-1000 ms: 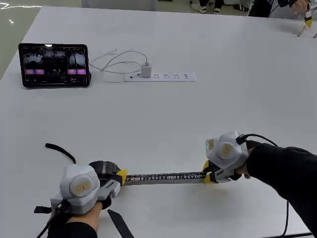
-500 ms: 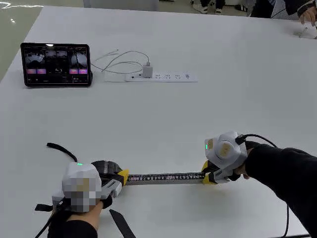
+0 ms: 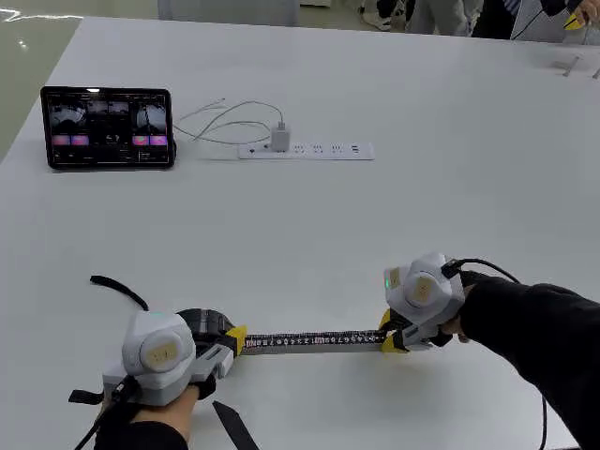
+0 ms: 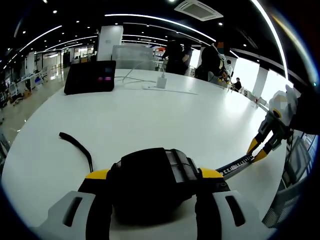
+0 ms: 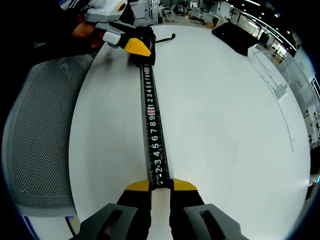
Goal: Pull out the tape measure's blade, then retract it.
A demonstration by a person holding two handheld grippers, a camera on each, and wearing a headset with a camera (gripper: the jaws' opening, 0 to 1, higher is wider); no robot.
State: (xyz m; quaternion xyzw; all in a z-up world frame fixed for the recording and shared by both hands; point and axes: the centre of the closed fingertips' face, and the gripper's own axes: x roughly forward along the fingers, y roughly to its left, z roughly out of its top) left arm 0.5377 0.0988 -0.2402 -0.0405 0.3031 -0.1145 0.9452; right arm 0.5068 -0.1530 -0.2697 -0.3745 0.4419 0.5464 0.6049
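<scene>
Pinching flat numbered blade (image 5: 152, 125) is right gripper (image 5: 160, 186); left gripper (image 4: 154, 174) clamps rounded black case (image 4: 150, 192).

A big open office or lab is shown by the long white bench (image 3: 375, 216), the tablet (image 3: 107, 127) and power strip (image 3: 305, 150) set on it, the grey mesh chair (image 5: 35, 150), the light strips (image 4: 150, 20) hung on the dark ceiling, and people (image 4: 176, 56) seen far behind.

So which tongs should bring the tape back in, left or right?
Right, probably. The right tongs pinch the end of the blade, so they can ride it toward the black case, which the left tongs clamp steady.
</scene>
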